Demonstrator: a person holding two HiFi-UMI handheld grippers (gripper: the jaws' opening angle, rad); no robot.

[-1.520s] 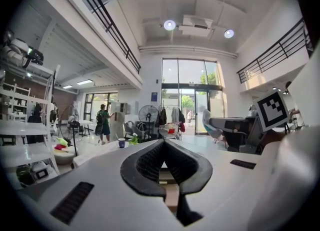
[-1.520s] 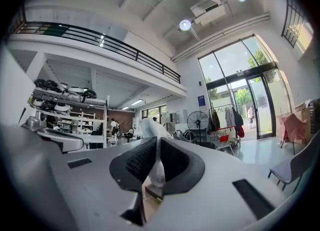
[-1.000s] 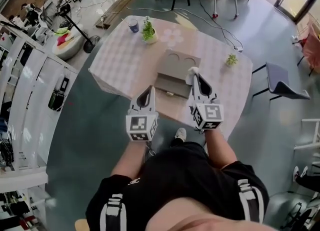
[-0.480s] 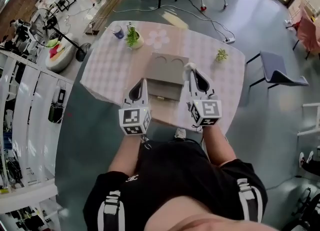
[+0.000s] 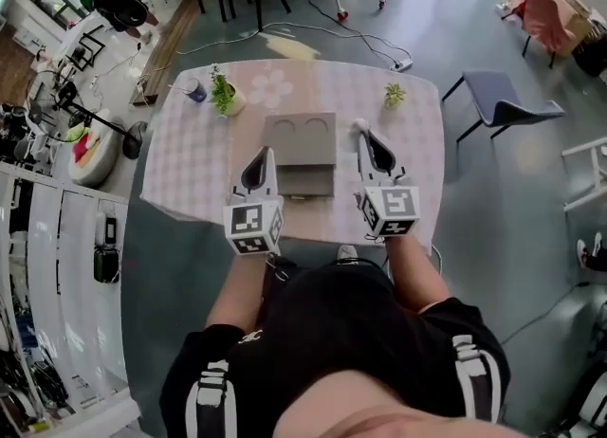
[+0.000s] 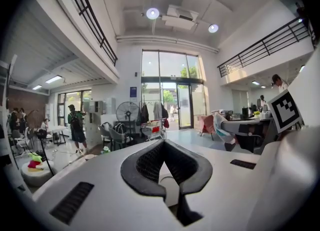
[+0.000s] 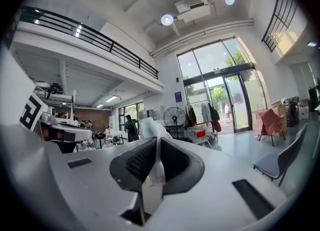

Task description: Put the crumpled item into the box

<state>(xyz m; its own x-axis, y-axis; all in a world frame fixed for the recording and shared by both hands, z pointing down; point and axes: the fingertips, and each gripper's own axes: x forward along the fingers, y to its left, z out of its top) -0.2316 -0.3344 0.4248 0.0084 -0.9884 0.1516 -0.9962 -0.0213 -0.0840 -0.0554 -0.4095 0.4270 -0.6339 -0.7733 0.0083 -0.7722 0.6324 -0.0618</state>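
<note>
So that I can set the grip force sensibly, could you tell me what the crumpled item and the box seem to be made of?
Crumpled item: thin, white, slightly translucent, wrinkled where the right gripper pinches it; probably plastic film or tissue, hard to tell. Box: matte grey-brown with flat, stiff panels; likely cardboard.

Table point(image 5: 190, 156): pale checked cloth, pinkish white.
Box point(image 5: 300, 147): grey-brown card.
Item point(image 5: 358, 128): white.
Left tool point(image 5: 257, 167), right tool point(image 5: 370, 142): white bodies, black pads, black-and-white square markers.
Cup point(image 5: 195, 92): blue.
Plant point(image 5: 224, 95): green.
Floor point(image 5: 171, 270): grey-green.
</note>
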